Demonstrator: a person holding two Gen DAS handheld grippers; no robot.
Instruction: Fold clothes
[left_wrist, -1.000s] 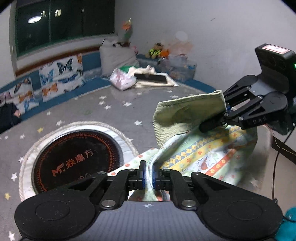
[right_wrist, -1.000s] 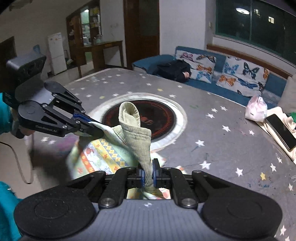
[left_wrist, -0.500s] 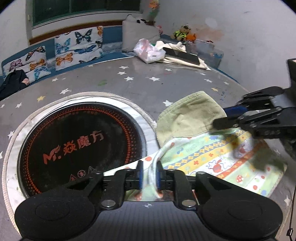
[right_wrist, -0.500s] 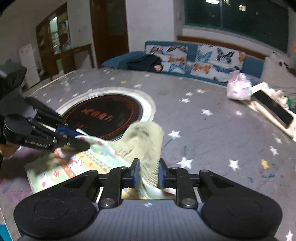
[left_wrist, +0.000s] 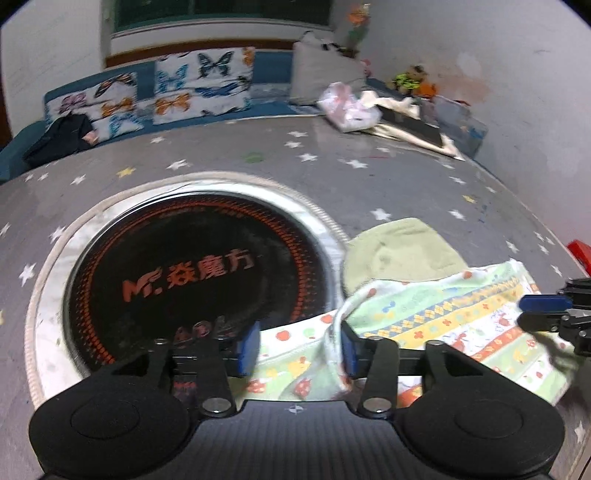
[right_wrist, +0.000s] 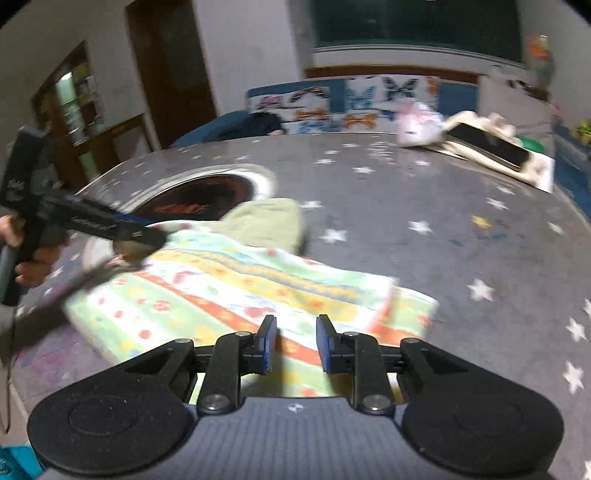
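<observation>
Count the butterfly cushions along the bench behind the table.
2 clearly. One butterfly cushion lies at the left of the blue bench, beside dark clothing. The other stands to its right, next to a grey pillow. More may be hidden.

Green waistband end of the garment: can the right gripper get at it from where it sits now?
Probably yes: the right gripper is open over the garment, nothing between it and the waistband; the left gripper works off to one side.

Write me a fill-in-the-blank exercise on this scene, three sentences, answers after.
1. The patterned cloth lies on a grey table printed with ____.
2. The sofa cushions show ____.
3. The round black cooktop bears ____ lettering.

Answers: stars; butterflies; orange
</observation>
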